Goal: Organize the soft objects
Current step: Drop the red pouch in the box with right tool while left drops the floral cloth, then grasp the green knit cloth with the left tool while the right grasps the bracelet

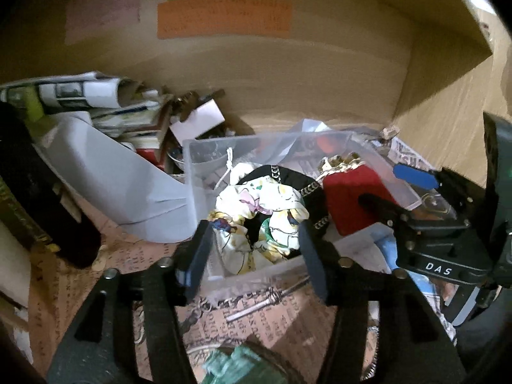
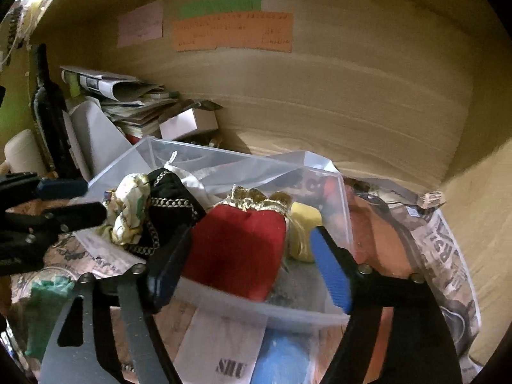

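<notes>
A clear plastic bin [image 1: 204, 172] stands on a paper-lined shelf and holds soft items. In the left wrist view my left gripper [image 1: 252, 252] is open, its fingers either side of a white floral scrunchie [image 1: 256, 217] that lies on a black pouch with chain trim [image 1: 288, 176]. In the right wrist view my right gripper [image 2: 249, 265] is open around a red pouch with gold trim [image 2: 240, 246]; a yellow soft item [image 2: 304, 220] lies behind it. The right gripper also shows in the left wrist view [image 1: 396, 188], beside the red pouch [image 1: 348, 198].
Folded newspapers and booklets [image 1: 96, 96], a white cloth [image 1: 121, 185] and a small white box [image 1: 198, 118] are piled at the back left. A dark bottle [image 2: 48, 108] stands far left. Wooden walls close the back and right. A green object [image 1: 233, 364] lies near the front.
</notes>
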A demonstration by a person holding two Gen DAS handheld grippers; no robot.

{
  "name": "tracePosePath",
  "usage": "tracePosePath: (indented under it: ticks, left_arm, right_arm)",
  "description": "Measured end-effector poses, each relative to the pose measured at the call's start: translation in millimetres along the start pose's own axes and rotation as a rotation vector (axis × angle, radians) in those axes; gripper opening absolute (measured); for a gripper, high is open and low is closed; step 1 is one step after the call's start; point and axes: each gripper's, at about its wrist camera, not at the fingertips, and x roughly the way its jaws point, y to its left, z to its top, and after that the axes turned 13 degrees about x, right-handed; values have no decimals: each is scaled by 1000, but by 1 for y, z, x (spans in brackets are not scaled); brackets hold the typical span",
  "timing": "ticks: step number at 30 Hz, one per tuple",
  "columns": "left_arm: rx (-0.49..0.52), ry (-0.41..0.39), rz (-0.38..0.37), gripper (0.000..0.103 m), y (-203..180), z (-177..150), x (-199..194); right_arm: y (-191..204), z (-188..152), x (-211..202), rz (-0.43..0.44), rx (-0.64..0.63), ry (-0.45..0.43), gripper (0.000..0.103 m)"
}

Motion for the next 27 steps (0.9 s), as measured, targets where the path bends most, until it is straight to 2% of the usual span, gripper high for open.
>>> tracePosePath:
  ticks: [6,8,14,27]
  left_arm:
    - [-6,-61,26,83,-2,-9,-39]
    - [-9,-69,40,95,-3,-14,-48]
    - [-2,-30,52,98,-8,-40,-59]
    - [-26,160,-7,98,-14,-107,-37]
  right_arm:
    - [1,-11,-28,37,22,-25,84]
    - [4,-17,-36,58,18,-29,86]
    - [21,-43,-51,128,-8,6,88]
    - [47,-96,-38,219,-27,185,88]
